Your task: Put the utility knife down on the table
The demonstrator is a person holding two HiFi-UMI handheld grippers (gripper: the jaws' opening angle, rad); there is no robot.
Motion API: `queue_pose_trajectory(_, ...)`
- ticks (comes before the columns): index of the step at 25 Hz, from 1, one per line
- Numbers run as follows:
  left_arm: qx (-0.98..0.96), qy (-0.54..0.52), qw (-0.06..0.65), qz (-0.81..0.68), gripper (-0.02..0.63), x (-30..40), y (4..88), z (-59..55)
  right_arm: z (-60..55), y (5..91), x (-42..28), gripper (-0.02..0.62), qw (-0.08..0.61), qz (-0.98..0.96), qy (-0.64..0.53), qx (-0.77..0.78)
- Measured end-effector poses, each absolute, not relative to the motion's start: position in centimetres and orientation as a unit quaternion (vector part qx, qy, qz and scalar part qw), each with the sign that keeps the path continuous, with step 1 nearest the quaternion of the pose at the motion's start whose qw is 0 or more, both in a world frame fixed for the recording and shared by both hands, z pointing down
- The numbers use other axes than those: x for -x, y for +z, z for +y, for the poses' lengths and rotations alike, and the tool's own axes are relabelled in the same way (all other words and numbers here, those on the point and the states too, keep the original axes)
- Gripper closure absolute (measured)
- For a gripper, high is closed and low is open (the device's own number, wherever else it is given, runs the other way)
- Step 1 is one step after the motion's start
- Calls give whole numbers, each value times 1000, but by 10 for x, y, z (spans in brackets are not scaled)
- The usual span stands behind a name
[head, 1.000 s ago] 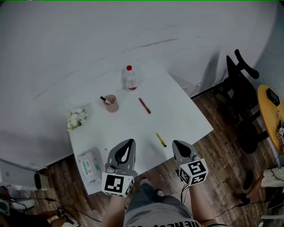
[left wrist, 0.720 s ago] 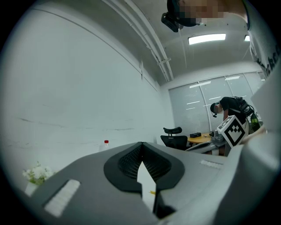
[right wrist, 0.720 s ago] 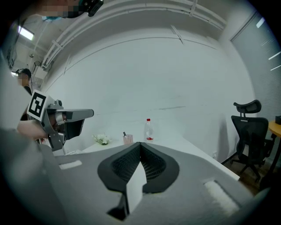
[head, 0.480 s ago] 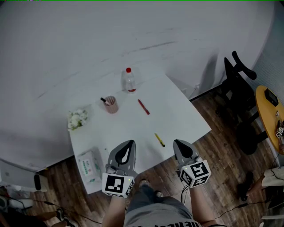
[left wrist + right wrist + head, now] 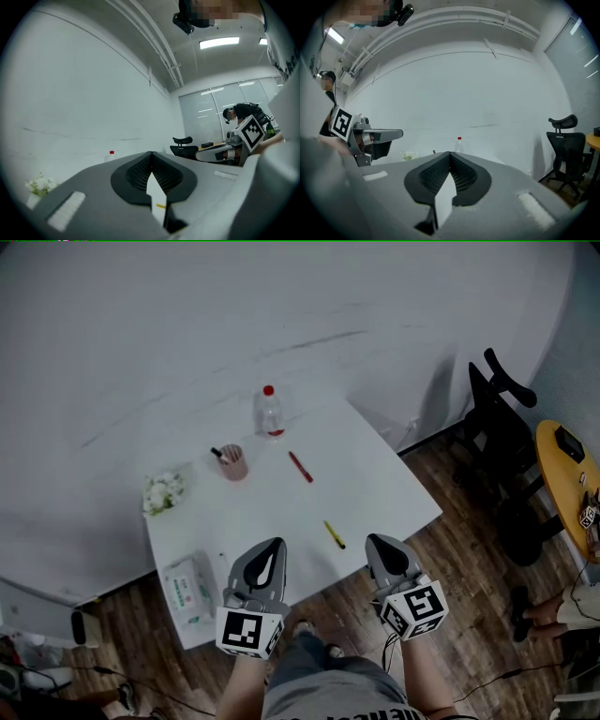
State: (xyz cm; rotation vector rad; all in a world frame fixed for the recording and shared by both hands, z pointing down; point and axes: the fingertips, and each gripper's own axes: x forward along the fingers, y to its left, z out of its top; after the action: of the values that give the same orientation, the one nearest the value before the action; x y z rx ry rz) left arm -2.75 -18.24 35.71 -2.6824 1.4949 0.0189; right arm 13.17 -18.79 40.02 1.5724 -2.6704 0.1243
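Observation:
A slim yellow utility knife (image 5: pixel 334 534) lies flat on the white table (image 5: pixel 375 486) near its front edge, free of both grippers. It also shows as a yellow sliver (image 5: pixel 161 205) low between the left jaws. My left gripper (image 5: pixel 272 543) hovers over the front edge, to the knife's left and nearer me. Its jaws meet at the tips (image 5: pixel 151 154) with nothing held. My right gripper (image 5: pixel 380 542) hangs just off the table's front right, to the right of the knife. It is shut and empty too (image 5: pixel 449 153).
Farther back stand a red-capped bottle (image 5: pixel 270 412), a pink cup with a pen (image 5: pixel 233 462) and a red pen (image 5: pixel 300 466). White flowers (image 5: pixel 161 493) and a tissue pack (image 5: pixel 187 587) sit at the left. A black office chair (image 5: pixel 497 409) and an orange table (image 5: pixel 567 470) are at the right.
The table and its things have drifted slightly up and left in the head view. Both grippers stay almost where they were, shut, with the knife still on the table.

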Motion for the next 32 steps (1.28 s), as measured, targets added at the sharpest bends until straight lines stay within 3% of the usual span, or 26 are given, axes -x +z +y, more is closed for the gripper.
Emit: queue_pose_trajectory(32, 874, 8, 37, 485, 592, 30, 354, -168, -170, 367, -126, 594, -1, -860, 4, -510)
